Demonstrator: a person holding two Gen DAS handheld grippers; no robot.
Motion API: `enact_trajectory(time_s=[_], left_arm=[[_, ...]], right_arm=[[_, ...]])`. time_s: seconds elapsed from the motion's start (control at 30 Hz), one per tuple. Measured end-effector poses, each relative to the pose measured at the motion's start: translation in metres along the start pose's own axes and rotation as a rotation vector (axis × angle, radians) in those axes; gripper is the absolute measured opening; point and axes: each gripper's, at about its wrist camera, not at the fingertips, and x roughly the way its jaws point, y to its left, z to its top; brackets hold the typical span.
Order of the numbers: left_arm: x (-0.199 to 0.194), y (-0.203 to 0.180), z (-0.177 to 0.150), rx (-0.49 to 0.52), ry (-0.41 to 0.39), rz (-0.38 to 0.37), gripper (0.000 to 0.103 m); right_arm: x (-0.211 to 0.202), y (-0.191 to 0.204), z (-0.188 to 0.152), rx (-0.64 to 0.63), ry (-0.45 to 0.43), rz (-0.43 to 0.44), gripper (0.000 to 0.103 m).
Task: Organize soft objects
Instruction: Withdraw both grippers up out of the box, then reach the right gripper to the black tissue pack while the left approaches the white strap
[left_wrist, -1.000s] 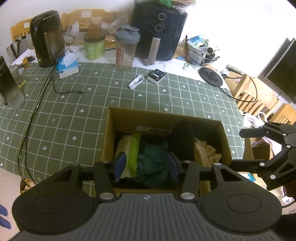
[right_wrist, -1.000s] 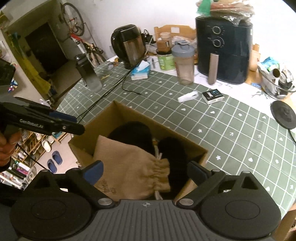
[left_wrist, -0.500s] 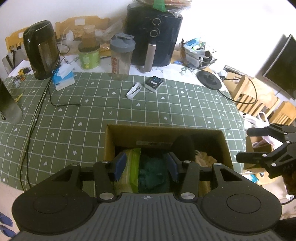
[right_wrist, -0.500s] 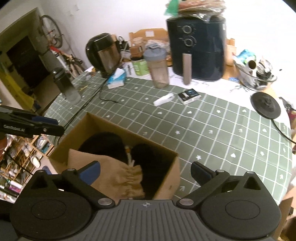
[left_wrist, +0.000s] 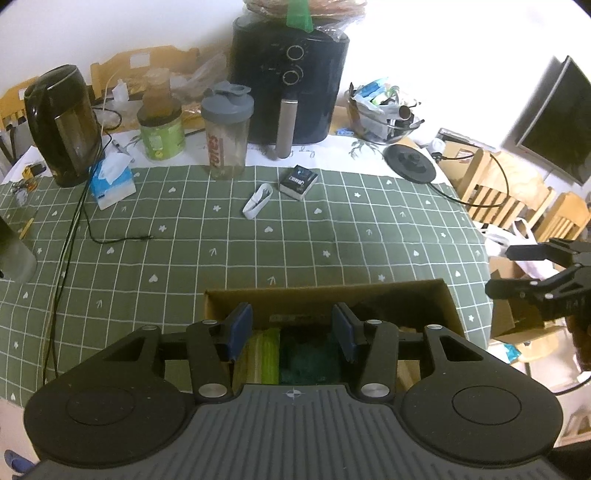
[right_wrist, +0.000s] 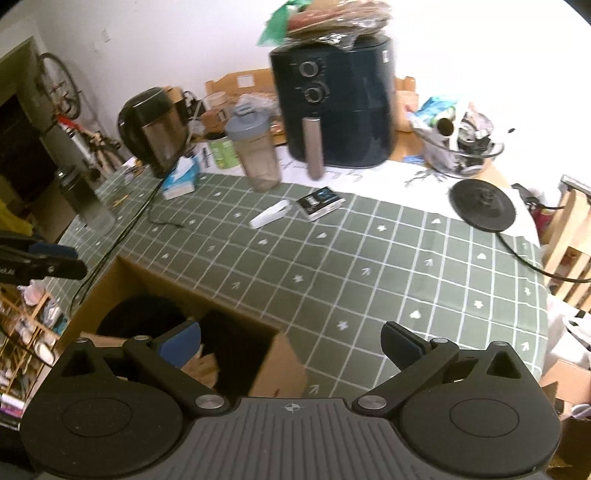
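Both wrist views look down over table (left_wrist: 295, 236); share cardboard box (left_wrist: 448, 306), air fryer (right_wrist: 332, 103).

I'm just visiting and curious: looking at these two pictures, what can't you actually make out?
- Left wrist view: most of the cardboard box interior, hidden behind the left tool.
- Left wrist view: the right tool, cut off by the right edge.
- Right wrist view: the dark items in the box, too shadowed to identify.
- Right wrist view: the small black packet, print blurred.
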Motion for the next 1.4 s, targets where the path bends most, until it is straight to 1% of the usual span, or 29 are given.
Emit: enact_trajectory(time_s=[0.17,0.37,0.6,0.8,0.9,1.17,1.23,1.3,1.4], left_arm=[[0.005,0.002,0.007,0.02,0.002,-0.017,0.047],[0.01,0.009,0.017,0.035,0.005,-0.023,0.047],[0.019,0.017,0.028,0.06,0.004,-0.037,0.047],[0.026,0.026,0.037,0.099,-0.005,-0.051,0.047],[0.03,0.03,0.043,0.118,-0.015,-0.055,0.048],[0.048,0.048,0.064,0.114,-0.046,-0.058,0.048],[0.053,0.051,0.069,0.114,-0.051,-0.047,0.048],[0.057,0.054,0.074,0.115,-0.053,-0.014,0.048],[0.062,0.062,0.079,0.104,-0.05,-0.004,0.047]], right_arm=[[0.007,-0.011,0.007,0.032,0.001,-0.035,0.103],[0.015,-0.012,0.018,0.041,-0.019,-0.065,0.103],[0.034,-0.01,0.036,0.032,-0.04,-0.072,0.103],[0.06,-0.011,0.049,0.0,-0.081,-0.096,0.103],[0.075,-0.012,0.056,-0.019,-0.083,-0.103,0.103],[0.123,-0.013,0.077,-0.055,-0.083,-0.107,0.103],[0.133,-0.013,0.083,-0.071,-0.089,-0.114,0.103],[0.143,-0.013,0.089,-0.091,-0.093,-0.12,0.103],[0.157,-0.012,0.096,-0.122,-0.097,-0.119,0.103]])
